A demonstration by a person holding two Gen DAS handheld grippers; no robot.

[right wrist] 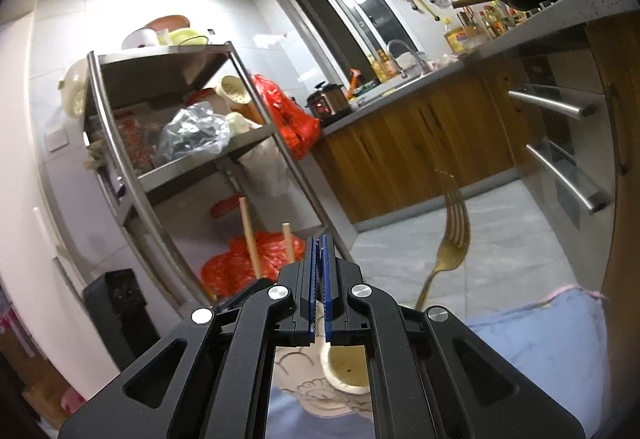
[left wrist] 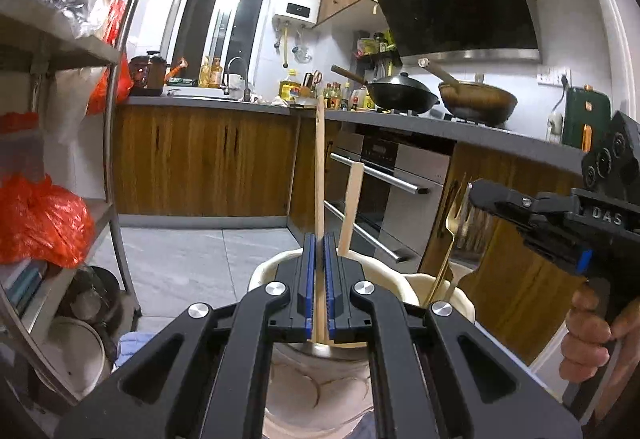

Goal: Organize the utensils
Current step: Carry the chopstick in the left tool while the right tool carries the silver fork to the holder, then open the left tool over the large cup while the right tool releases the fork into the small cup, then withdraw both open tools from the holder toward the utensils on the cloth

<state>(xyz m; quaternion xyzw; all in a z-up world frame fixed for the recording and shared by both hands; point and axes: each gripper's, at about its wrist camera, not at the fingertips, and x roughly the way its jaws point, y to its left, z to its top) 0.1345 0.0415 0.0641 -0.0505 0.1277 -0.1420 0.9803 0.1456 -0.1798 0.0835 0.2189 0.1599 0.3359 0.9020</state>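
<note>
We're clamping left gripper [left wrist: 319, 251] fingers low on a light, stiff chopstick [left wrist: 319, 159] above the holder [left wrist: 440, 289]; right gripper [right wrist: 320, 259] fingers together, empty.

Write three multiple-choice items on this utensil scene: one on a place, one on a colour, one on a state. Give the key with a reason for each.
1. Where does the fork stand?
A. in the cream holder
B. in a wok
C. on the floor

2. What colour is the fork?
A. gold
B. black
C. red

3. How is the left gripper?
A. wide open
B. shut on the chopstick
C. out of view

Key: 1 A, its handle runs down into the holder's rim. 2 A, it shines golden in both views. 3 B, the jaws press on the wooden stick between the blue pads.
</note>
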